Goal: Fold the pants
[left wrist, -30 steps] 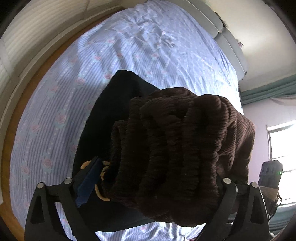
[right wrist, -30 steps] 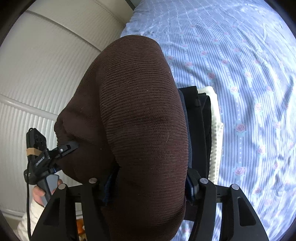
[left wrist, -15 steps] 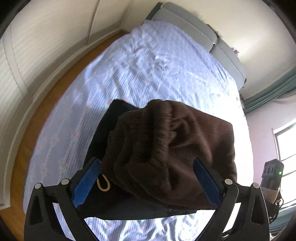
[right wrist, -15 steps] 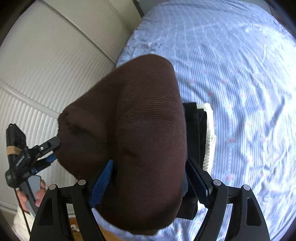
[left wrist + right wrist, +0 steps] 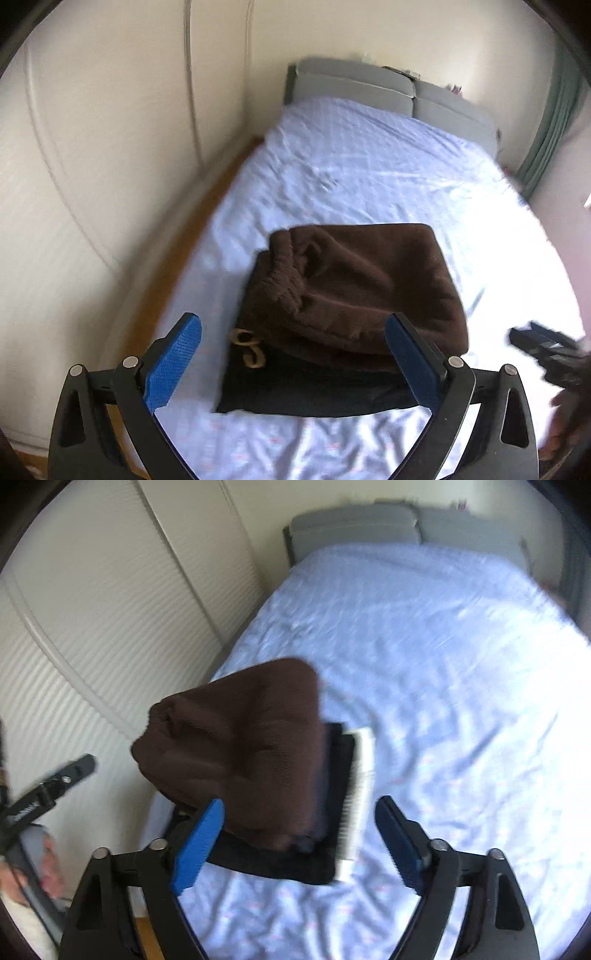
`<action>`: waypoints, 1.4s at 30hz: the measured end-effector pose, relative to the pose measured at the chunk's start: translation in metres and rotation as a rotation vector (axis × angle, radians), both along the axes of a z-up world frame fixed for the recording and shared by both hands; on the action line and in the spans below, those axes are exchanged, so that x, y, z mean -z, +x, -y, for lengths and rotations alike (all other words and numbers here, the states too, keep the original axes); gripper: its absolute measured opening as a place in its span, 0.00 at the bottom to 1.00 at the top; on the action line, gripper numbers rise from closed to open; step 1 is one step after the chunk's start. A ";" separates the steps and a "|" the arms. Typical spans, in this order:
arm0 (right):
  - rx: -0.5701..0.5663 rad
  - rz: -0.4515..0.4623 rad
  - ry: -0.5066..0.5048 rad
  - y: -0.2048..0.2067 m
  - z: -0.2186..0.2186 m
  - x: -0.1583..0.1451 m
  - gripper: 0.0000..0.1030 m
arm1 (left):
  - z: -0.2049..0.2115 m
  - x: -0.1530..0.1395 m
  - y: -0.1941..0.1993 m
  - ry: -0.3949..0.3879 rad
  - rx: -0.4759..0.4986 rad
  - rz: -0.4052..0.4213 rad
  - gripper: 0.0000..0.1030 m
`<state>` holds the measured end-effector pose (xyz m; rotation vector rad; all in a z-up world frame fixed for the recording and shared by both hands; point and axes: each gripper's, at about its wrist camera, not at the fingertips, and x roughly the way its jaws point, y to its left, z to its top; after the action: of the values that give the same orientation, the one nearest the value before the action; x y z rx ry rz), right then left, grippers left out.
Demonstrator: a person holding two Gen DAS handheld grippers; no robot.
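The folded brown corduroy pants (image 5: 354, 291) lie on top of a stack of folded clothes near the foot of the bed, also seen in the right wrist view (image 5: 243, 753). Under them is a black garment (image 5: 314, 391) with a gold emblem (image 5: 249, 349), and a cream garment (image 5: 356, 794) shows at the stack's right edge. My left gripper (image 5: 293, 363) is open and empty, pulled back above the stack's near edge. My right gripper (image 5: 299, 843) is open and empty too, back from the stack's near side.
The bed has a light blue patterned sheet (image 5: 443, 664) and a grey headboard (image 5: 369, 86). White wardrobe doors (image 5: 92, 609) stand along the left, with a strip of wood floor (image 5: 207, 199) between. The other gripper shows at each view's edge (image 5: 546, 347) (image 5: 48, 790).
Both grippers have opened and let go of the brown pants, which now rest on the stack. Both have drawn back and up, so more of the bed shows.
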<state>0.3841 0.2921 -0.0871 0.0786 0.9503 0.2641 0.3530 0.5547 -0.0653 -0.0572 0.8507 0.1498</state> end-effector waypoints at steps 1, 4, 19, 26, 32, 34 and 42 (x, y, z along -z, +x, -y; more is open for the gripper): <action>0.009 0.018 -0.023 -0.008 0.007 -0.006 0.89 | 0.009 -0.005 -0.008 0.038 0.000 0.015 0.98; 0.033 0.044 -0.039 -0.031 0.033 -0.026 0.90 | 0.046 -0.024 -0.034 0.083 0.037 0.062 0.99; 0.132 0.086 -0.005 -0.165 0.224 -0.077 0.90 | 0.251 -0.063 -0.133 -0.100 0.186 0.104 1.00; 0.175 0.120 -0.011 -0.217 0.316 -0.091 0.90 | 0.345 -0.075 -0.170 -0.090 0.264 0.129 1.00; 0.192 0.159 -0.030 -0.250 0.362 -0.103 0.90 | 0.400 -0.084 -0.196 -0.100 0.301 0.132 1.00; 0.201 0.164 -0.026 -0.260 0.375 -0.106 0.90 | 0.413 -0.090 -0.205 -0.094 0.315 0.143 1.00; 0.230 0.198 -0.011 -0.288 0.404 -0.122 0.90 | 0.443 -0.105 -0.231 -0.076 0.351 0.160 1.00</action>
<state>0.0963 -0.1119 0.0352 0.1478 0.7385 0.0519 0.1217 0.1114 0.0394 0.0096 0.6942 -0.2146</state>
